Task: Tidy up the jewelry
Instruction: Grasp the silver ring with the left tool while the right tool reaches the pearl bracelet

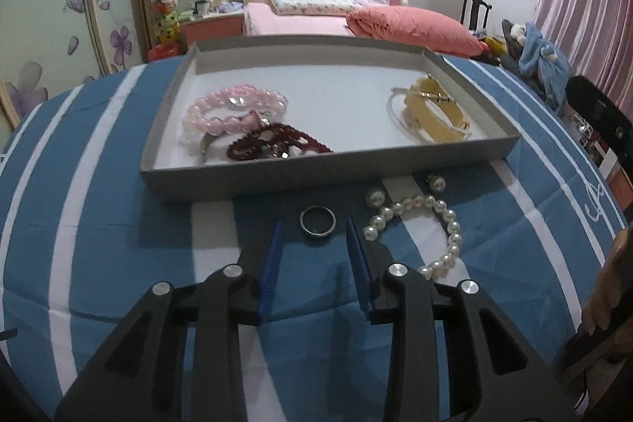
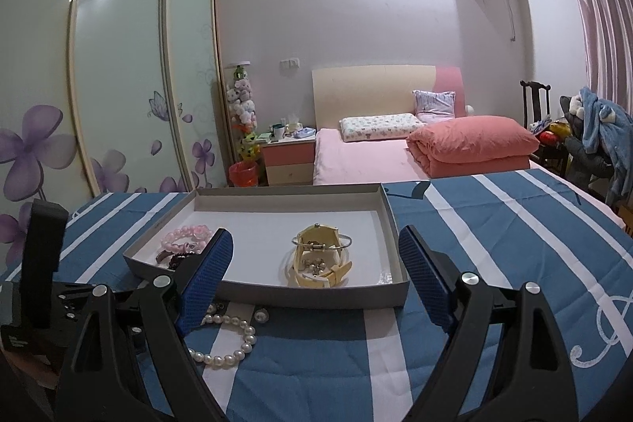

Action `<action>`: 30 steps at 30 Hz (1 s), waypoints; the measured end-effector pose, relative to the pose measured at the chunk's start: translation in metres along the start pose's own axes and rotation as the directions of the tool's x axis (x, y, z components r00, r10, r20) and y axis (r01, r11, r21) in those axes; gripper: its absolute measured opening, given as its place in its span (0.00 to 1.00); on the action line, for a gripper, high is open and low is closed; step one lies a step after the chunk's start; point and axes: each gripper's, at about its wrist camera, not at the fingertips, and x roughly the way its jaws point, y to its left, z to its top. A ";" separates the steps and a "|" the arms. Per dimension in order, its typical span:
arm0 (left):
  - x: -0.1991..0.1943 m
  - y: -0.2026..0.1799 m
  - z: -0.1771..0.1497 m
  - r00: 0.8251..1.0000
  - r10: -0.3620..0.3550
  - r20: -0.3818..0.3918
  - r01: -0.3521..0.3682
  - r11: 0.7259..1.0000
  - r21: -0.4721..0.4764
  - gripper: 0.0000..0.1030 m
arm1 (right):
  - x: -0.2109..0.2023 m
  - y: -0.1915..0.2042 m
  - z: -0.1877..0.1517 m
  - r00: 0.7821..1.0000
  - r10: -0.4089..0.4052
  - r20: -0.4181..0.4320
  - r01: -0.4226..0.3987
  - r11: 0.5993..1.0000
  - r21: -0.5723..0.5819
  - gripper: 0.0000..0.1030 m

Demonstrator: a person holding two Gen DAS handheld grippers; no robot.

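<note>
Jewelry lay split between a shallow grey tray (image 1: 253, 180) and the blue-and-white striped cloth (image 1: 118, 224) covering the table. Inside the tray, at its left, sat a pink bead bracelet (image 1: 233, 111) with a dark red bead strand (image 1: 273, 143) touching it on the near side; at the right end lay a cream-strapped watch (image 1: 435, 115) with a thin metal bangle (image 2: 322, 242) resting across it. Outside the tray, just in front of its near wall, a dark ring (image 1: 317, 220) lay flat on the cloth, a white pearl bracelet (image 1: 419, 232) curled to its right, and a small pearl earring (image 1: 436, 183) sat close to the tray wall.

The left gripper (image 1: 314, 230) hung low over the cloth with its blue-padded jaws spread apart and nothing between them but the ring, which lay just ahead between the two tips; whether the tips touched the cloth could not be told. The right gripper (image 2: 312, 244) was held higher and further back, jaws wide and released, framing the watch end of the tray, with the pearl bracelet (image 2: 229, 343) below its left finger
</note>
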 end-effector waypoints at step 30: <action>-0.001 0.050 0.002 0.992 0.122 -0.029 -0.124 0.987 -0.098 0.21 | 0.011 0.017 -0.021 0.987 0.072 -0.147 -0.082 0.994 -0.067 0.75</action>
